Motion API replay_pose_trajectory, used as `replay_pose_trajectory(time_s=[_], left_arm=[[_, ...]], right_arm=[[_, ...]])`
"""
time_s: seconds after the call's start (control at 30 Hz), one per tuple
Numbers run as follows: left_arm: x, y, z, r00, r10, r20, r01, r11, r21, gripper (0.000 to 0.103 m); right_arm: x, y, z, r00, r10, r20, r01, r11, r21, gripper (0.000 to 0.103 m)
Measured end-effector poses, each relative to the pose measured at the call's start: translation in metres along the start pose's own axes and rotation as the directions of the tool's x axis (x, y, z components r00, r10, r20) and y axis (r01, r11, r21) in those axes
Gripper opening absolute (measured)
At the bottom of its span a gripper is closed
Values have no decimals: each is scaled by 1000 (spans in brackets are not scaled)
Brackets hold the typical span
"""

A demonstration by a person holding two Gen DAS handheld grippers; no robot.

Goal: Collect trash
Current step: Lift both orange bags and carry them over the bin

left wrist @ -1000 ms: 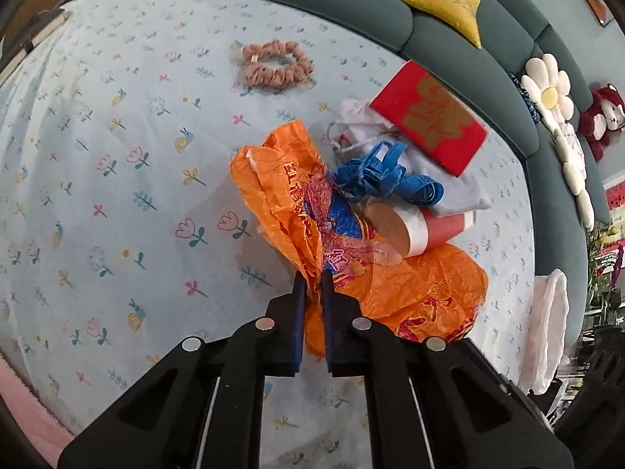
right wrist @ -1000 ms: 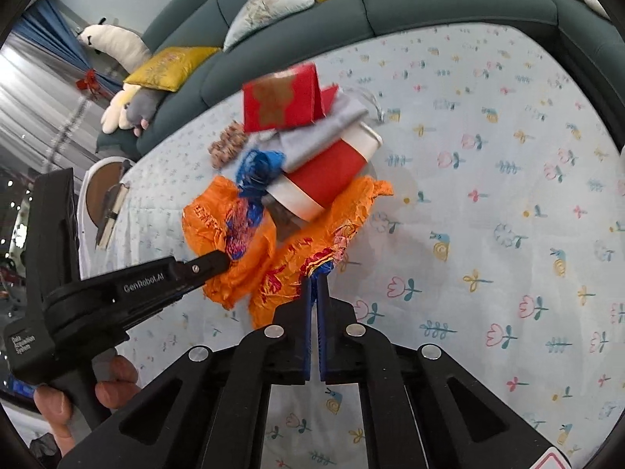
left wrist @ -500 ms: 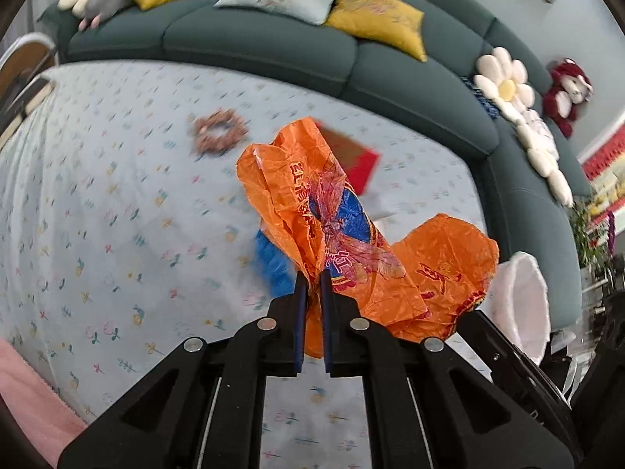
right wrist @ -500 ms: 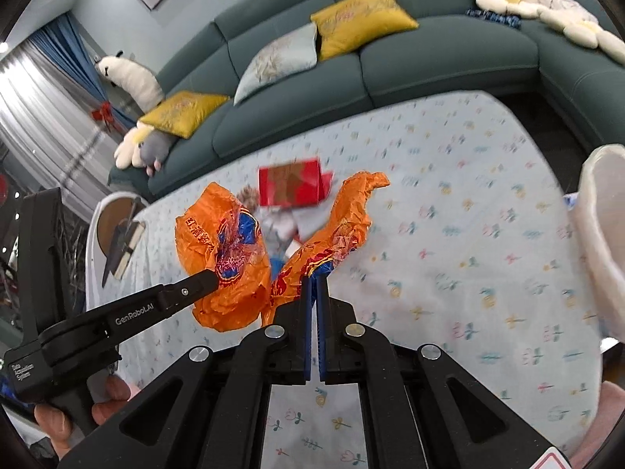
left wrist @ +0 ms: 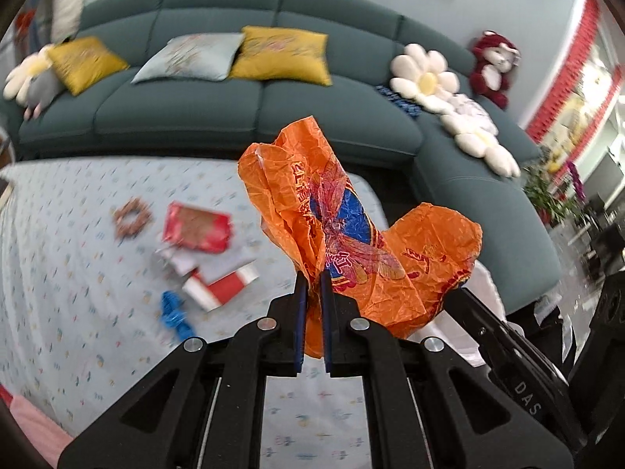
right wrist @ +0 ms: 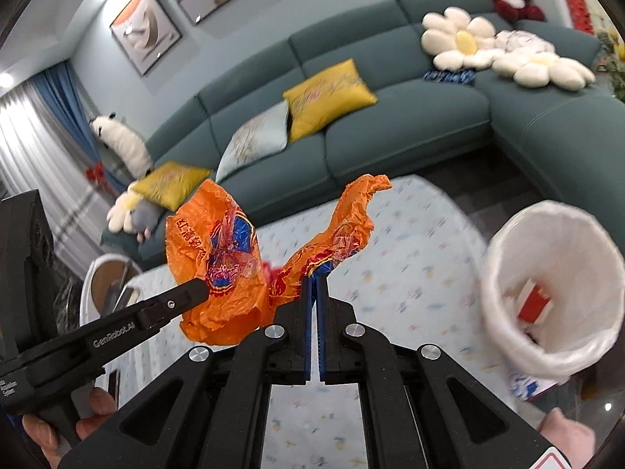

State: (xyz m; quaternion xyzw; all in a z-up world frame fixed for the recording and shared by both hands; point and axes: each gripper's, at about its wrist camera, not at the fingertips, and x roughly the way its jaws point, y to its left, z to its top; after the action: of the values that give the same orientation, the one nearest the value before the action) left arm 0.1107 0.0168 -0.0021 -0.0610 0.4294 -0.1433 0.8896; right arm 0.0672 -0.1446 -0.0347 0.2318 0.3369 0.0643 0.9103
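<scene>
Both grippers have lifted the orange bag (left wrist: 351,242) off the table.

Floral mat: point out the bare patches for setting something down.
Bare: the floral mat left of the blue tangle, and the stretch nearest the trash bin. Crowded: the cluster of red packet, red cup and brown ring.

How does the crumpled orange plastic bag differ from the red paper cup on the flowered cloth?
The crumpled orange plastic bag is lifted in the air; the red paper cup lies on its side on the flowered cloth. The bag is thin, wrinkled film; the cup keeps a stiff round shape. Both tongs, left and right, pinch the bag; nothing touches the cup. Both look like trash.
</scene>
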Motion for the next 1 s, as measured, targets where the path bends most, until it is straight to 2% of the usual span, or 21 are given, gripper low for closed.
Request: replay_pose_trajectory(time_s=[0.4, 0.77, 1.0], left_arm=[[-1, -100, 12, 997, -72, 21, 67, 982, 174, 6], [14, -175, 8, 994, -109, -4, 106, 950, 293, 7], [28, -210, 4, 992, -120, -29, 123, 932, 341, 7]], right_arm=[[-71, -64, 35, 986, -67, 155, 57, 996, 68, 3], [-107, -115, 48, 967, -131, 218, 104, 986, 131, 3], [-116, -145, 51, 961, -167, 221, 133, 978, 163, 3]])
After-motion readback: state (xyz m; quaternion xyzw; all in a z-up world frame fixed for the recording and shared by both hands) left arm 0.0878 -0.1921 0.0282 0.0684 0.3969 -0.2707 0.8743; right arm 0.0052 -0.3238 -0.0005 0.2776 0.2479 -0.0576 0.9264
